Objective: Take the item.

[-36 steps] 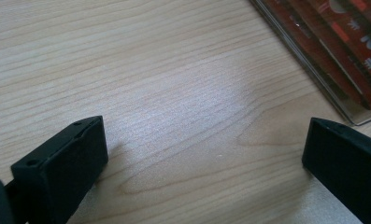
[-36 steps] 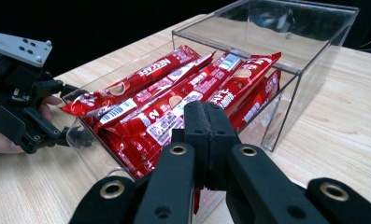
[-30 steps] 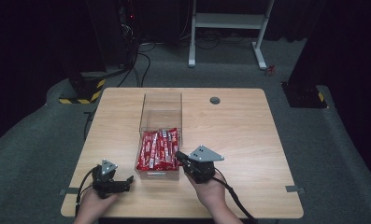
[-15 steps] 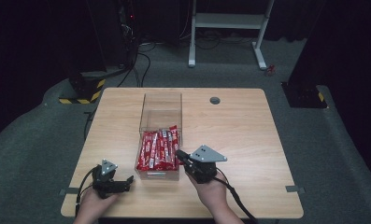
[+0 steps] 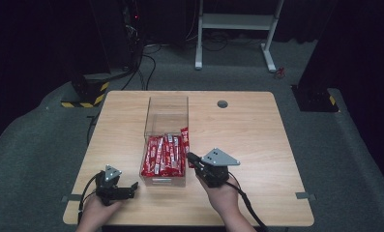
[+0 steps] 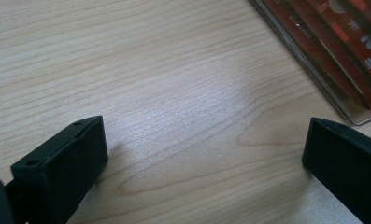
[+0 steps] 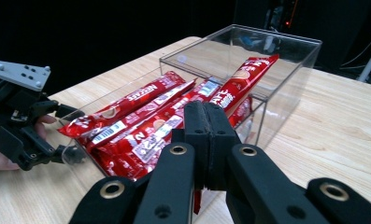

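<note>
- Red snack packets (image 5: 164, 155) heaped in near end of clear plastic box (image 5: 166, 104) at table (image 5: 257, 130) centre; one packet propped up against the right wall.
- Right gripper (image 5: 191, 158) just beside that wall, jaws pressed shut on nothing (pads meet in its own view (image 7: 206, 122)).
- Left gripper (image 5: 131, 189) resting low on the wood near the box corner, jaws spread wide, empty.
- Likely light, crinkly, slippery wrappers; soft contents may crack. Best pinched across the propped packet's free upper end.
</note>
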The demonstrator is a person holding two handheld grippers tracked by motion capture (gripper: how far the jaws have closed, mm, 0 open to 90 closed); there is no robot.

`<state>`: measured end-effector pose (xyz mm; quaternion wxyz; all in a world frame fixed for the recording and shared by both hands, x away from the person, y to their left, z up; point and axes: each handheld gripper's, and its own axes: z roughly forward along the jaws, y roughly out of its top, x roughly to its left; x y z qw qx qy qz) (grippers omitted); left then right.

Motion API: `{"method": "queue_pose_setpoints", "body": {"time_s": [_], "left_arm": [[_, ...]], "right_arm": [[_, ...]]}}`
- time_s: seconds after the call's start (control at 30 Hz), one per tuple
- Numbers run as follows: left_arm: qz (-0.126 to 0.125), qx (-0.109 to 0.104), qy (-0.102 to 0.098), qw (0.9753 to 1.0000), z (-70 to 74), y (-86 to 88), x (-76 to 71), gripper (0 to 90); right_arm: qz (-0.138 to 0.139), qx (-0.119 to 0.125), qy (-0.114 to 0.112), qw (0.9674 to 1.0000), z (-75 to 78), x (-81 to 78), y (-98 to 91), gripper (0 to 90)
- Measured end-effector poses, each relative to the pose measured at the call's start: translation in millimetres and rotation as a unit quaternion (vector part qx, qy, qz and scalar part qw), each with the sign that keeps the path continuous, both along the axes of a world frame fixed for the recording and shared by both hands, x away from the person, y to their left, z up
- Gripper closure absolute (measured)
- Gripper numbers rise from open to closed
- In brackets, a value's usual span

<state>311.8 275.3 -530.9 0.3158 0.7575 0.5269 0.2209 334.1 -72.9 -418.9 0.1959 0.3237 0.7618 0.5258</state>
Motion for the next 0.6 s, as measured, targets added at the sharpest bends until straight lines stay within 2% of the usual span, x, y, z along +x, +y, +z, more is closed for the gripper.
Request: {"method": "queue_pose_setpoints", "body": {"time_s": [0.6], "left_arm": [[0.0,0.0,0.0,1.0,0.0,0.0,0.0,0.5]], "right_arm": [[-0.027,-0.002,-0.007,0.9996,1.8,7.4,-24.2,90.0]]}}
